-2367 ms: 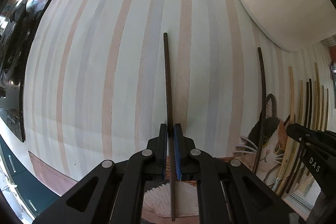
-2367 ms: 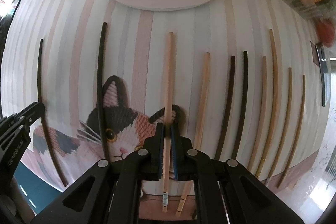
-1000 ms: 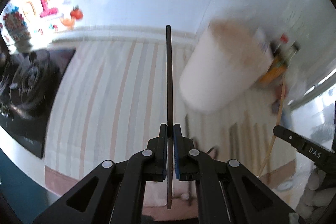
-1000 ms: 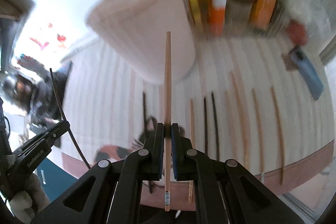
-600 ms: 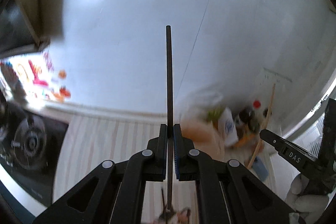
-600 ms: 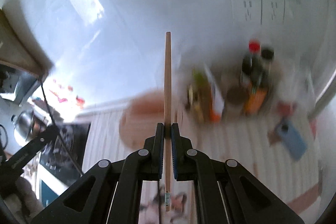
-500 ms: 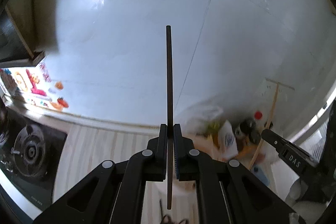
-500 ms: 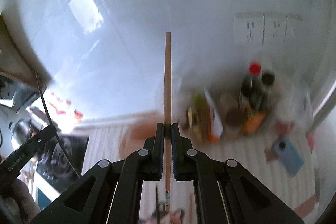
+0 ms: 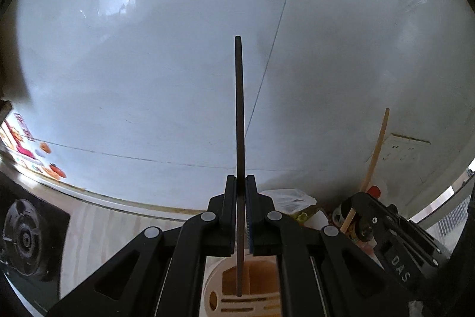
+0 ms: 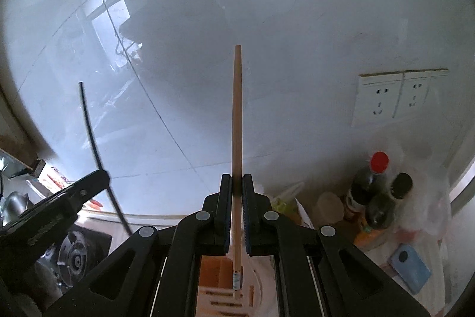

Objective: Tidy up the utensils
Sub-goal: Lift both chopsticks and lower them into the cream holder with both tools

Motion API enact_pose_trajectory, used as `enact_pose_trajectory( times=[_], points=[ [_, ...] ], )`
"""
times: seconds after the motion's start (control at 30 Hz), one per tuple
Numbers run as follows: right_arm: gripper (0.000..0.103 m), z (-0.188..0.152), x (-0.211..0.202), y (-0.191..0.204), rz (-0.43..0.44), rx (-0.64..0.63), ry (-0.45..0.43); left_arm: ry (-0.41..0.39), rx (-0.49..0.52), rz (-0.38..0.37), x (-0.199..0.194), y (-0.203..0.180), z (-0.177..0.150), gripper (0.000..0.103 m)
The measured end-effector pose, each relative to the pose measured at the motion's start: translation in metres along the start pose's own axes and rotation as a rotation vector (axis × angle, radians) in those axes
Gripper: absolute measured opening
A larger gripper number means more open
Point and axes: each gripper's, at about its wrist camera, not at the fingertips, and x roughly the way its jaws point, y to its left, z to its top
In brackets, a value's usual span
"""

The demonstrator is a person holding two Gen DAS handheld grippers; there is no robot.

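Dark chopstick clamped upright in left gripper, jaws pinched narrow on the shaft, lower tip hanging over the holder mouth. Light wooden chopstick clamped the same way in right gripper, jaws narrow on it, labelled lower end just above the same holder, seen in the right wrist view as a pale cup with an orange-lit inside and slotted wall.

Each stick also visible from the other camera: dark one at left of the right wrist view, wooden one at right of the left wrist view, so both grippers side by side, near each other, both over the cup.

Progress estimate: pick done for this pair, transport about done, drop not yet done. Neither tip clearly inside the rim; cannot tell whether either touches the holder. Holder interior mostly hidden by gripper bodies, so count of sticks already inside unknown.

Left to do, judged: lower both tips into a compartment, release, then go for whatever utensils remain. Counter with remaining utensils not in view here, so remaining count unknown.

Surroundings: white tiled wall behind, wall sockets far right, sauce bottles and a blue phone right of holder, stove burner at left.
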Motion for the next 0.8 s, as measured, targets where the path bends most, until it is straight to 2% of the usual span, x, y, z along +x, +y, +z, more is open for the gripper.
enact_pose_trajectory(
  times=[0.33, 0.67, 0.8],
  points=[
    [0.007, -0.01, 0.028, 0.001, 0.025, 0.006, 0.015, 0.068, -0.027, -0.005, 0.045, 0.006, -0.013, 0.003],
    [0.007, -0.031, 0.035, 0.003, 0.045, -0.017, 0.05, 0.128, -0.029, -0.035, 0.051, 0.013, -0.028, 0.003],
    [0.007, -0.034, 0.04, 0.0, 0.075, -0.03, 0.118, 0.178, -0.013, -0.05, 0.044, 0.013, -0.034, 0.006]
  ],
)
